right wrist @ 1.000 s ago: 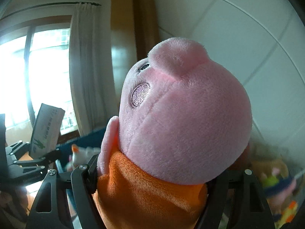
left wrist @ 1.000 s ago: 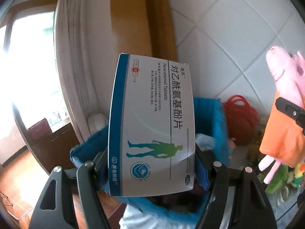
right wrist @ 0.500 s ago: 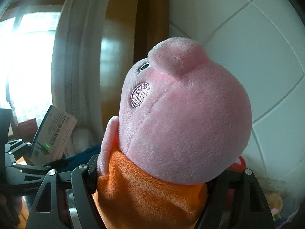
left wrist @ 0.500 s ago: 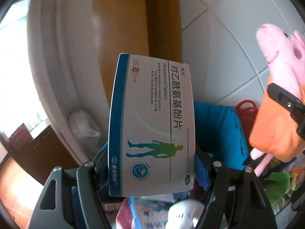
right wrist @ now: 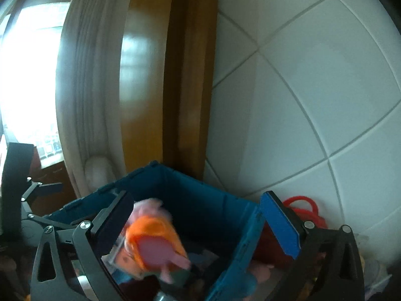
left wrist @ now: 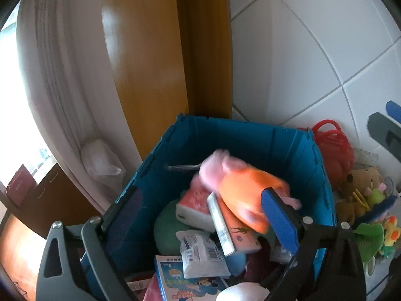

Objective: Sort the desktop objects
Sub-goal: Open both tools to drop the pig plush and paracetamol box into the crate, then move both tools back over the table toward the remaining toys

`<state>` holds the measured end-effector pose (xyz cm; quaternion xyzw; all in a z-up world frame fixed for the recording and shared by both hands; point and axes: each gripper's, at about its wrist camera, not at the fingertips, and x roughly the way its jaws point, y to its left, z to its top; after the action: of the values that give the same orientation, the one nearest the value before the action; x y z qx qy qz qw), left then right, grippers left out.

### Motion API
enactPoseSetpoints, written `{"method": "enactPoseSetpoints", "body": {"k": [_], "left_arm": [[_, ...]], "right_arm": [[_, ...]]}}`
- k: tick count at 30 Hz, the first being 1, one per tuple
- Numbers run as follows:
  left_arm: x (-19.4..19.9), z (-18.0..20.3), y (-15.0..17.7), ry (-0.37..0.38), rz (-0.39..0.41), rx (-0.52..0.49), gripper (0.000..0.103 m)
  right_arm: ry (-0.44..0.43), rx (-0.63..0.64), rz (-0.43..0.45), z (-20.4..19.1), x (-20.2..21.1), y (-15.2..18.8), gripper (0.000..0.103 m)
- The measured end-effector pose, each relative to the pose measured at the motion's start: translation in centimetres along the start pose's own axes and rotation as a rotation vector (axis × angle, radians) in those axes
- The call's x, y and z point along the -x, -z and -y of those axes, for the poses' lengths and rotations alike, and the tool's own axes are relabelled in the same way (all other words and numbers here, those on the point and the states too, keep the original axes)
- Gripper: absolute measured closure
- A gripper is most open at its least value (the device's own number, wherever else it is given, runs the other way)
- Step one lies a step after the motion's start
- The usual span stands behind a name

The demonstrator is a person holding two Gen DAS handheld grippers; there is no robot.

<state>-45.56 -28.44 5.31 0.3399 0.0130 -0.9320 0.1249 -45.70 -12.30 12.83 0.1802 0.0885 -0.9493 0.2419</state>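
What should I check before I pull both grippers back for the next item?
1. Left gripper opening, nothing pressed between its fingers: ok.
2. Right gripper opening, free of the toy: ok.
3. Pink plush pig in an orange dress inside the blue plastic crate: ok, blurred, apparently still dropping.
4. White and blue paracetamol box in the crate: ok.
5. Both items settled: cannot tell.
6. Crate room for more: cannot tell.
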Motion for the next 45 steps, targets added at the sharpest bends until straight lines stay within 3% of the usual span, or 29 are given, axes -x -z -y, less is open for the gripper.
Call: {"method": "enactPoseSetpoints", "body": {"k": [8,15,27,38,45], "left_arm": [[1.7,-0.3,0.9,0.001,-0.004,-0.008,0.006],[4.6,0.1,3.6,0.004,0.021,-0.02,0.006],[11.0,2.3,10.5,0.012,0.053,-0.047,0.006],[14.5,9.4,15.5,0.152,0.118,-0.133,0.006],[15.3,17.9,18.0,0.252,0.096,-0.185,0.006]], "right_arm": [[0.019,0.012,-0.019,1.2,1.3,0.4,0.0],[0.014,0.012,-0.022,0.9,3.4,1.9,0.0],[0.021,-0.024,-0.007,2.4,13.2,8.1,0.0],[0.126,-0.144,-0.033,7.7,20.7,15.7,0.0],[0.242,-0.229,-0.112,15.6,25.4,22.2,0.0]]}}
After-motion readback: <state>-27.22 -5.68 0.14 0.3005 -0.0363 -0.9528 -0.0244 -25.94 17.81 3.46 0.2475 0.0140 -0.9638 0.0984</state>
